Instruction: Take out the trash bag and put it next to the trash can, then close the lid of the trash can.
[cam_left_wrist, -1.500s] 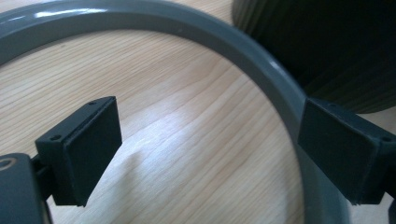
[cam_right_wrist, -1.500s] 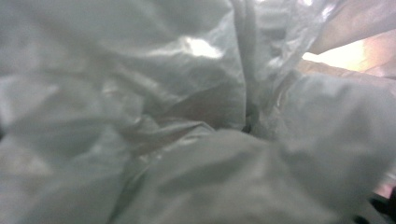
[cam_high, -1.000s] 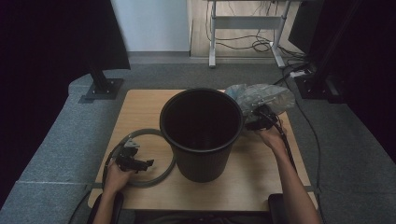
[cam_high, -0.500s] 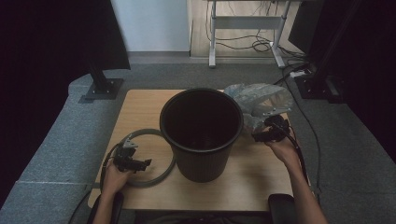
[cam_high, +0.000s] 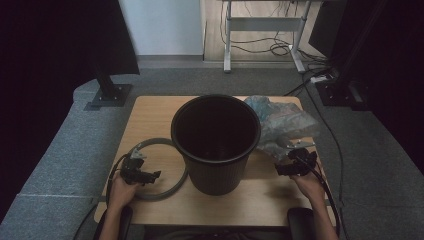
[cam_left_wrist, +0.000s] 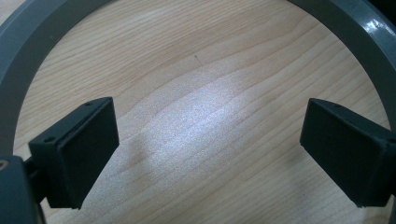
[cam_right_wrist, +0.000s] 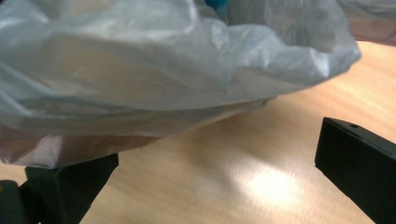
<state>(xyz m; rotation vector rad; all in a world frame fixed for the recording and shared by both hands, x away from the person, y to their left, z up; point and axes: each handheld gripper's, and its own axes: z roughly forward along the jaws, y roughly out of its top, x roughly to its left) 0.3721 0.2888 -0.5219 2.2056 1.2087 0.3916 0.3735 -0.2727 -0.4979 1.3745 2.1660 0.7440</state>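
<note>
Right gripper view: plastic bag (cam_right_wrist: 154, 70) just beyond hand-held gripper (cam_right_wrist: 210, 172)

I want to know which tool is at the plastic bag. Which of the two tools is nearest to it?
The right tool, open, at the crumpled plastic bag right of the black bin. The left tool is over the grey ring, across the bin.

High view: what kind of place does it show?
Probably a lab or office recording corner: a small wooden table on grey carpet, a desk frame with loose cables behind, and dark curtains at the sides.
</note>
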